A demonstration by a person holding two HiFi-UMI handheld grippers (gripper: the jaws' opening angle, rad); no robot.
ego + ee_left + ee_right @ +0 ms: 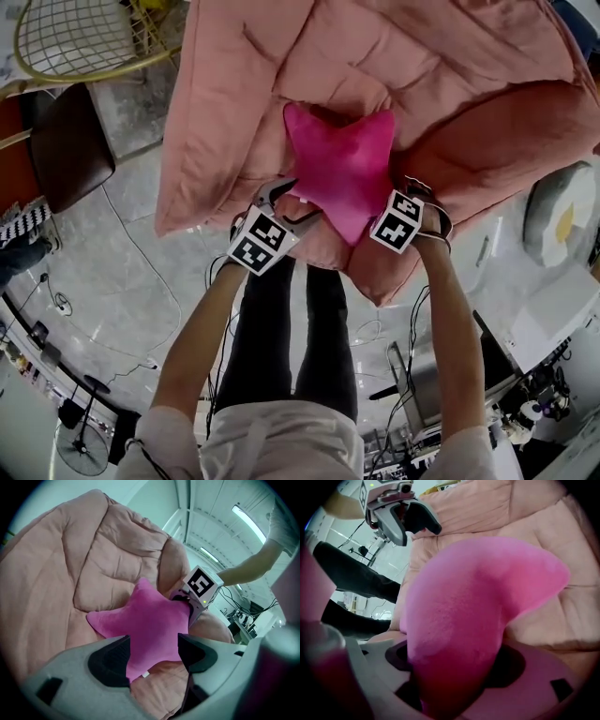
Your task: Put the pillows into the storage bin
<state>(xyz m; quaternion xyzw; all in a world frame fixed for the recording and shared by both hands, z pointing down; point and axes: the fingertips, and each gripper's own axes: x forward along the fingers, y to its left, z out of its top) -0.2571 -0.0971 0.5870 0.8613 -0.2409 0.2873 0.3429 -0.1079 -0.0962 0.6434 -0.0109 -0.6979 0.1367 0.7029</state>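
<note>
A magenta star-shaped pillow (342,164) (150,620) (478,602) lies on a pink quilted cushion seat (422,56). My right gripper (405,192) (454,663) is at the star's lower right arm, which fills the gap between the jaws and bulges over both pads. My left gripper (292,202) (154,651) stands open at the star's lower left side. In its own view the star's lower arm shows between the pads, but the right gripper view shows its fingers (419,520) bare and apart from the plush. No storage bin is in view.
The pink seat (93,555) fills the space ahead. A wire chair (84,37) and a dark stool (66,141) stand at the left on the grey floor. Cables (141,262) trail across it. A white and yellow object (562,216) lies at the right. The person's legs (291,337) are below.
</note>
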